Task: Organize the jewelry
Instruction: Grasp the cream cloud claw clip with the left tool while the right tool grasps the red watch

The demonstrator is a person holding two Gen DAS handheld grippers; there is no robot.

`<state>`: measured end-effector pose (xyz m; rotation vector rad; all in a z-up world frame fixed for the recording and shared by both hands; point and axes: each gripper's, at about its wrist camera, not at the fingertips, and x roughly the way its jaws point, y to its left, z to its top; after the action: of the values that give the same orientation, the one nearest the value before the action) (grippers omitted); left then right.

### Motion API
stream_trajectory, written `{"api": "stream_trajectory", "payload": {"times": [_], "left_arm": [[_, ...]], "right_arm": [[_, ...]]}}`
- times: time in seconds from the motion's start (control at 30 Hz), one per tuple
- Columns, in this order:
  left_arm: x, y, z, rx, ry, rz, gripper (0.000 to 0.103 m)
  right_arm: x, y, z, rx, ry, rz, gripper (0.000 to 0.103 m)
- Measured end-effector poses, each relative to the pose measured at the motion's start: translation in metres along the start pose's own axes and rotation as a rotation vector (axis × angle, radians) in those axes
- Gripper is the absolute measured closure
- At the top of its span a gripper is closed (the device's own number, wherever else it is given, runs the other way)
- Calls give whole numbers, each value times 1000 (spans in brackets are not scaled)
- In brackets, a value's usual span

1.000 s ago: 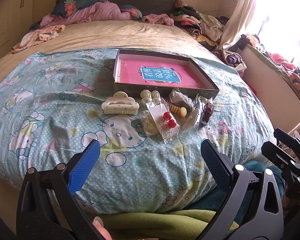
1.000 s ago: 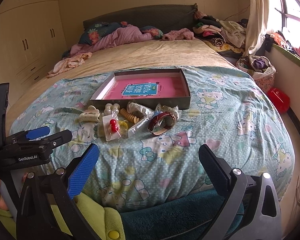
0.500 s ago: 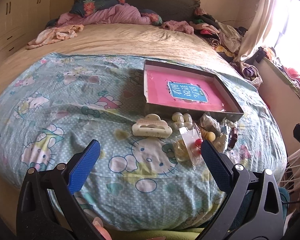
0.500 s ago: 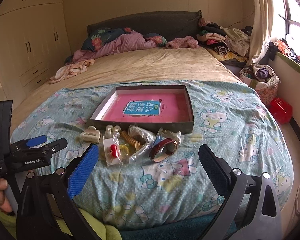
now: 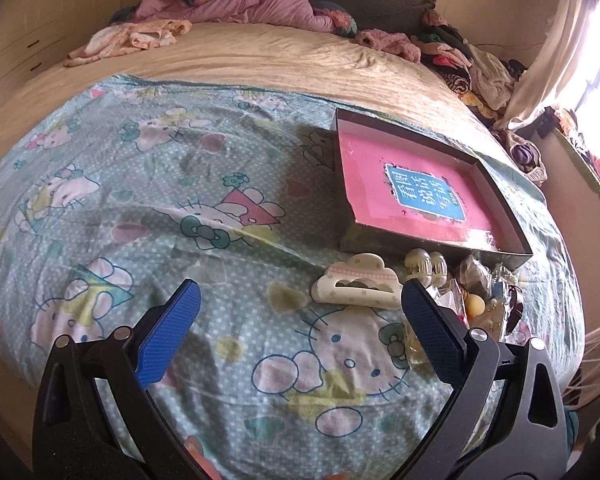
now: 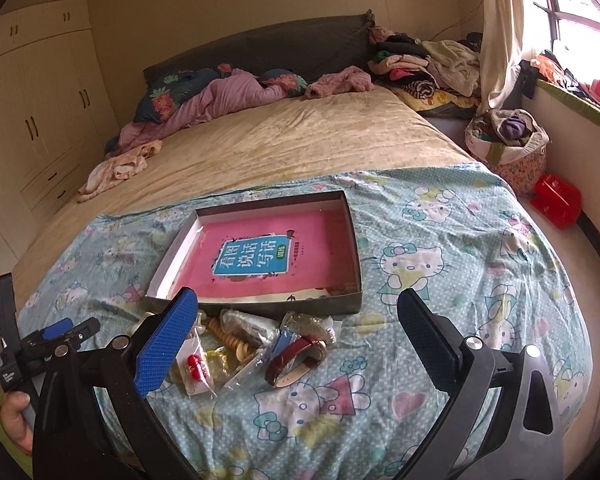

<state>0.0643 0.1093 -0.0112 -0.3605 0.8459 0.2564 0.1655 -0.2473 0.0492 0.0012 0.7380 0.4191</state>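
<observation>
You're at the approach: your left gripper and right gripper both gape wide, empty. The jewelry pile lies just near of the box. Probably start with the hair claw; close around it squarely.

I saw daylight flooding from the window, blown out white there; fisheye bent the edges, corners vignetted dark.

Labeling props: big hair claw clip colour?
Cream hair claw clip with pink trim; left wrist view.
</observation>
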Motion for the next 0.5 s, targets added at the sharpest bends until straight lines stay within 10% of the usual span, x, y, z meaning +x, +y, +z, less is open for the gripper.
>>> {"api": "stream_trajectory", "payload": {"times": [0.5], "left_arm": [[64, -27, -9, 44, 98, -60, 9]], "right_arm": [[60, -20, -39, 52, 129, 3, 4]]}}
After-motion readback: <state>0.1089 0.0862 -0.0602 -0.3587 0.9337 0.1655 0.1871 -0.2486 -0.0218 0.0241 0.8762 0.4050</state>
